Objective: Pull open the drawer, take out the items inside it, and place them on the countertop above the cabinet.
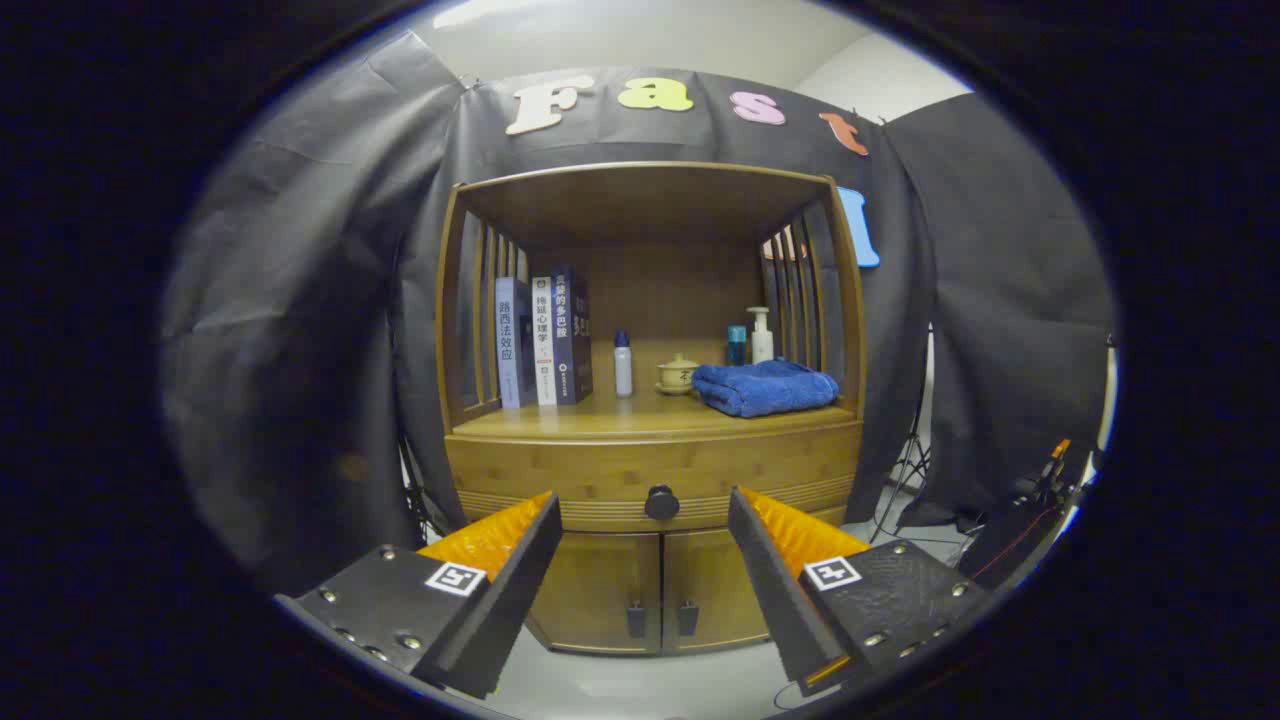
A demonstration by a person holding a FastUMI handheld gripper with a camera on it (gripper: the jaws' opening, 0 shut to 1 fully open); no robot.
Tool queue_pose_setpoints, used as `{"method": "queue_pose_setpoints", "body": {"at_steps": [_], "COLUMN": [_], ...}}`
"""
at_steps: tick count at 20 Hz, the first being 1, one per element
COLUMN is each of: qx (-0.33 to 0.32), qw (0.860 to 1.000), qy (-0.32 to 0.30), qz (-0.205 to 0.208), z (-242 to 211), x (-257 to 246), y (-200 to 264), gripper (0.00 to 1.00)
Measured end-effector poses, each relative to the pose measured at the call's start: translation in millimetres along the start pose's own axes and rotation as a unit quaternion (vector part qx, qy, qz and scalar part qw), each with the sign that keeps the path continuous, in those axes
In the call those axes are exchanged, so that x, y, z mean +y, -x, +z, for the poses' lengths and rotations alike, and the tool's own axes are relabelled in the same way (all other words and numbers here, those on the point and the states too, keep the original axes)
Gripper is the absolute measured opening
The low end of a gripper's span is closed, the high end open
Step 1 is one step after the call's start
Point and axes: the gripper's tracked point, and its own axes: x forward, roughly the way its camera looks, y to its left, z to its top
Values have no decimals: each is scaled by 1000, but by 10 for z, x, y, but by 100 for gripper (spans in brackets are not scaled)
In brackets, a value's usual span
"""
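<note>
While your fingers (645, 520) are spread wide and holding nothing, line them up on the knob (661, 502), which sits between them at the middle of the shut drawer (600, 470), beyond their tips. Move straight in, close on the knob from both sides, then pull level so the drawer slides without jamming. Above it, the surface (600, 420) already carries books (545, 340), a small bottle (623, 365), a cup (678, 375), two more bottles (755, 340) and a blue towel (765, 388); the free space is at the front, left of the towel. Below are two cabinet doors (660, 580).
</note>
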Motion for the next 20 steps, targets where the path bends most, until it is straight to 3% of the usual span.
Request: {"method": "queue_pose_setpoints", "body": {"at_steps": [20], "qx": [-6], "qw": [1000], "qy": [26], "qz": [-14], "z": [93], "x": [-15], "y": [-86], "gripper": [100]}}
